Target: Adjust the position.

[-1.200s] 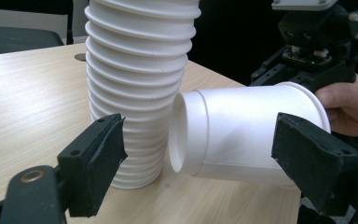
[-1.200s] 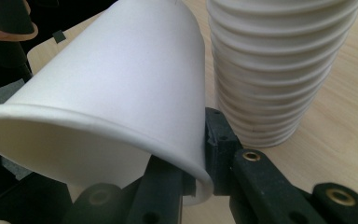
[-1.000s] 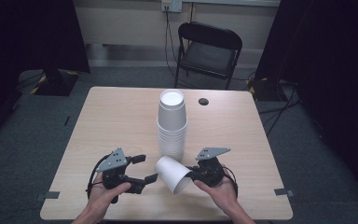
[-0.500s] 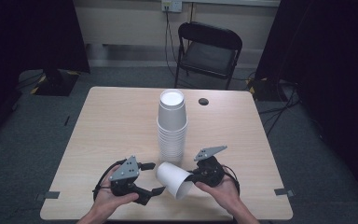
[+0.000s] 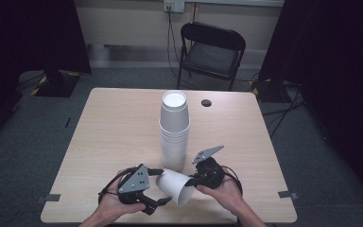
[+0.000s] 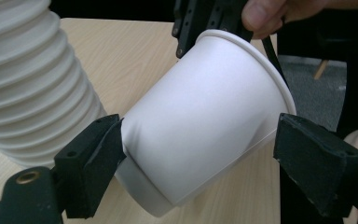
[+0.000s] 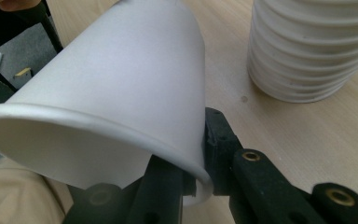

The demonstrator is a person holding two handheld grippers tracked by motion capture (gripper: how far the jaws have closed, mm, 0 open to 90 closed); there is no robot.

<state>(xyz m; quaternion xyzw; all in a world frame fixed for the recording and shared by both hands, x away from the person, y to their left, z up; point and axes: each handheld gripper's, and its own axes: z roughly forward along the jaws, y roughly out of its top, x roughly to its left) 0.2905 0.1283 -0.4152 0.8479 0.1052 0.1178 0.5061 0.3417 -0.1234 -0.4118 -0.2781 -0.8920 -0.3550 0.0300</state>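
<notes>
High view: right tongs (image 5: pixel 194 180) pinch rim of single white cup (image 5: pixel 175 186), one jaw inside mouth, one outside; cup lies tilted on its side, mouth toward person, at near edge of bench (image 5: pixel 113 127). Left tongs (image 5: pixel 155 189) spread wide, jaws flanking cup; in left gripper view one jaw touches near cup base, other stands just off rim. Tall stack of white cups (image 5: pixel 174 130) upright just behind. Small dark disc (image 5: pixel 206 102) at far bench edge. Black folding chair (image 5: pixel 211 53) beyond.
</notes>
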